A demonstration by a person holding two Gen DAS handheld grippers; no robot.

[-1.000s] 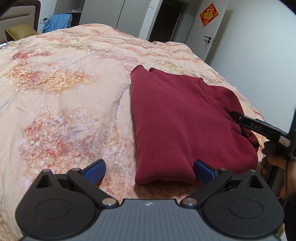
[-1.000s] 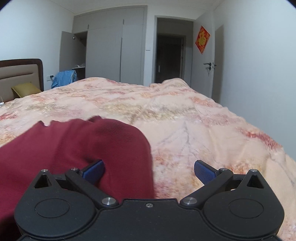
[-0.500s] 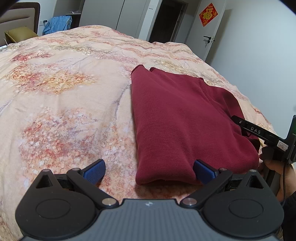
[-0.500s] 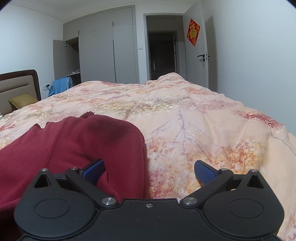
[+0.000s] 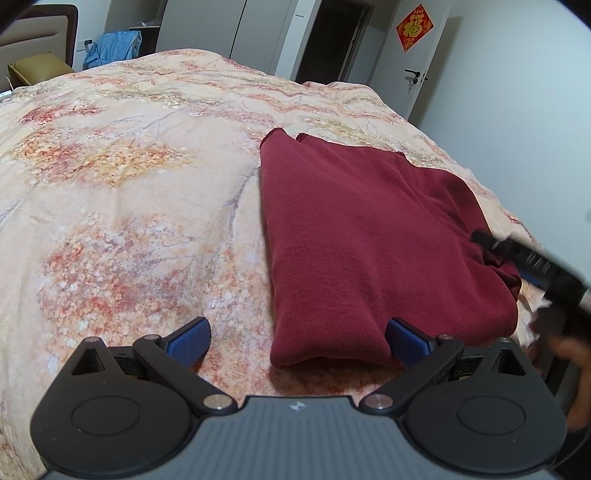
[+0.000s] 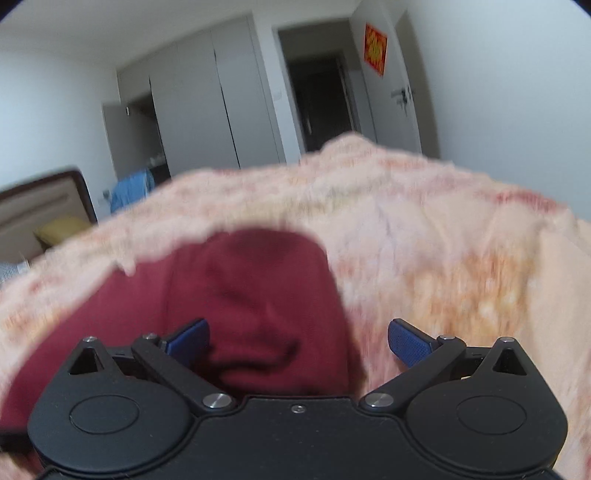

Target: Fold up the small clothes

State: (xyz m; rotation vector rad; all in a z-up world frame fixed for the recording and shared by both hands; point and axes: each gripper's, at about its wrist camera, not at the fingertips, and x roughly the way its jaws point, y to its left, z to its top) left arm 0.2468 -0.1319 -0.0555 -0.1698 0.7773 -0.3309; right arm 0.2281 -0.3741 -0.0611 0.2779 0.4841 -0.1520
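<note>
A dark red knit garment [image 5: 362, 229] lies folded into a rectangle on the floral bedspread [image 5: 129, 192]. My left gripper [image 5: 297, 338] is open just in front of the garment's near folded edge, touching nothing. In the left wrist view the right gripper [image 5: 532, 262] shows blurred at the garment's right edge, with a hand [image 5: 569, 354] under it. The right wrist view is motion-blurred: my right gripper [image 6: 297, 339] stands open, and the red garment [image 6: 251, 291] bulges between its blue pads [image 6: 408, 341] toward the left one.
The bed fills most of both views, and its right edge drops off near the white wall [image 5: 517, 92]. A headboard and a yellow pillow [image 5: 37, 66] are far left, blue clothing [image 5: 114, 48] hangs by the wardrobe, and a door with a red sign [image 5: 413, 22] is at the back.
My right gripper has tilted upward and moved fast, blurring its view, and the garment now sits lower between its fingers. The left gripper has held nearly still.
</note>
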